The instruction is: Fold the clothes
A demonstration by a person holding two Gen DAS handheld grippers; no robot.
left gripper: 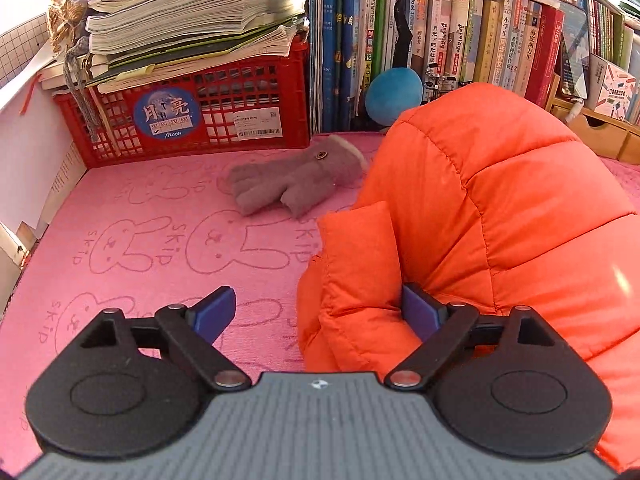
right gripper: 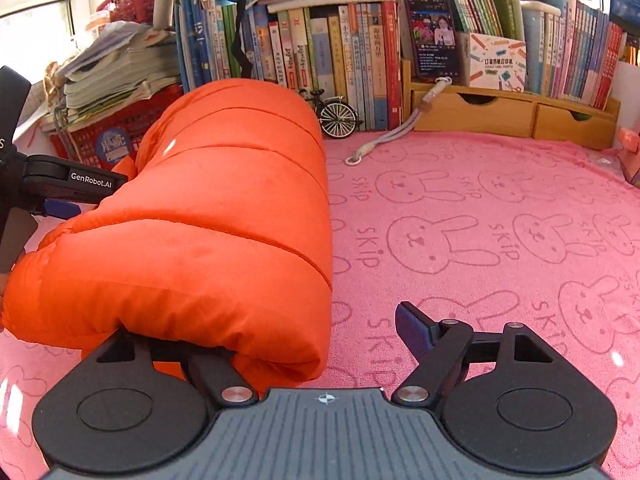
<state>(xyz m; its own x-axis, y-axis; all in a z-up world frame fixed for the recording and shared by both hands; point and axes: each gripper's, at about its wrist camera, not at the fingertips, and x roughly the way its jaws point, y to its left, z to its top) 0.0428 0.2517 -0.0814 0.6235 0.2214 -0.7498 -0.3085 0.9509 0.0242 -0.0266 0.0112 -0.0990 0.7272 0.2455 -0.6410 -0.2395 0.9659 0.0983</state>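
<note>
Orange puffer jacket (right gripper: 224, 208) lies rolled — bare pink towel (right gripper: 480, 220) rightward.

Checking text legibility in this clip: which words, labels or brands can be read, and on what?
"SKIP": repeated beside the rabbits on the pink towel.
"Moon": blue round sticker on the red crate.
"GenRobot.AI": side of the left claw, seen from the right wrist.
Book spines and phone screen: too small to read reliably.

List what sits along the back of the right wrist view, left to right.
Paper stack → toy bicycle → phone → printed box.
</note>
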